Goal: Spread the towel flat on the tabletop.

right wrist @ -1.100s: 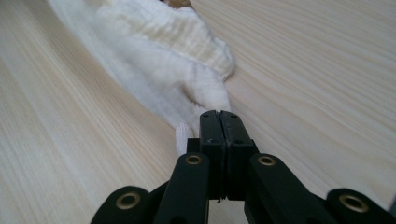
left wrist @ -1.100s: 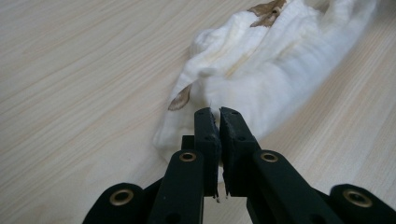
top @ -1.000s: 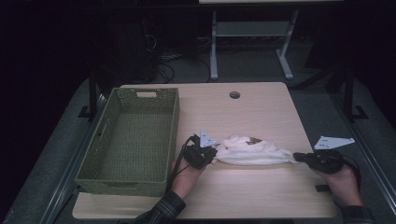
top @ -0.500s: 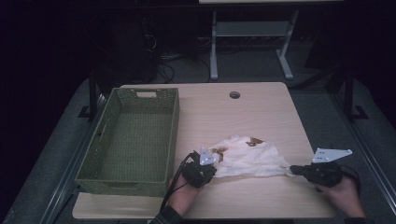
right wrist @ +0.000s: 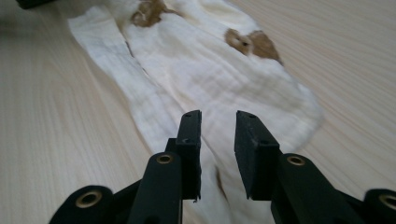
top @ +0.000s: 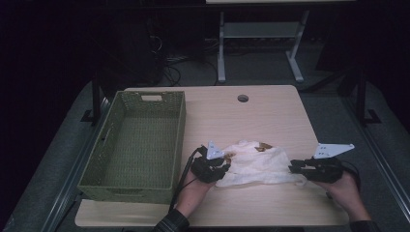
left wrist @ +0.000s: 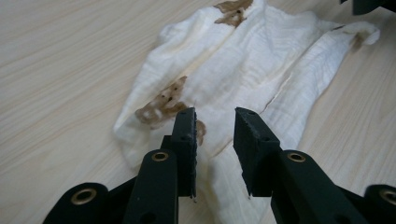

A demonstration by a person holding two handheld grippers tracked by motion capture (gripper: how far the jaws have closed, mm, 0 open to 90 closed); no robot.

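Cloth [top: 255, 163], cream with brown patches, lies spread flat on the table [top: 227, 113] near its front edge, just right of the green basket [top: 138, 145]. The left gripper [top: 218, 166] and right gripper [top: 296, 169] sit at its two ends (both have just been opening), jaws parted above the fabric, gripping nothing.

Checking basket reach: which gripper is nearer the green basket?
Left. The left gripper sits just right of the green basket, at the cloth's near end; the right gripper is at the cloth's far end.
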